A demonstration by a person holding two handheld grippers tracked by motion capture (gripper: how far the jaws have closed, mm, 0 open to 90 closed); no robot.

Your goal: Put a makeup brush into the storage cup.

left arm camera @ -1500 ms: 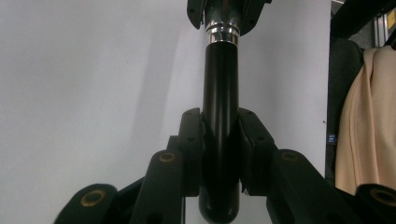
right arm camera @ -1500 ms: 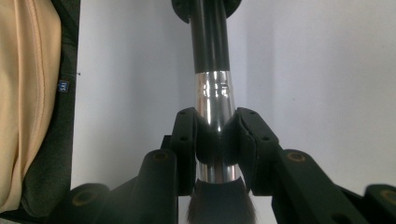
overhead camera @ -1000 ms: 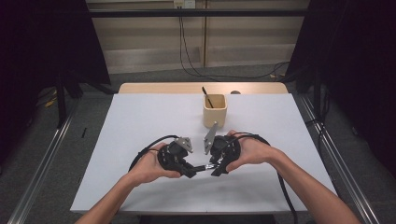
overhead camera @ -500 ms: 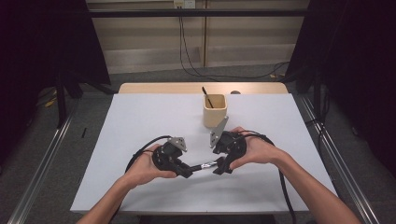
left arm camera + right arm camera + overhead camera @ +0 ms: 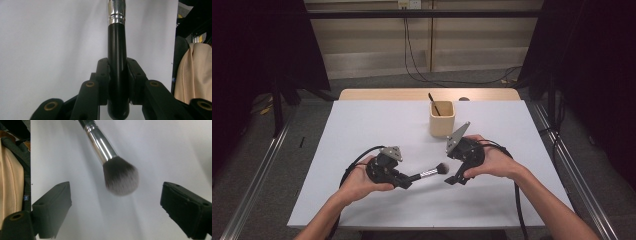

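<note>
White table, near its front edge: makeup brush clamped by left gripper (handle end, bristles free); right gripper just opened, holding nothing.

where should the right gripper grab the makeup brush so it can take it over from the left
Probably the silver ferrule, just behind the bristles. The left gripper clamps the black handle, so only that end is free. The right gripper, jaws just opened, faces it from the tip side.
</note>
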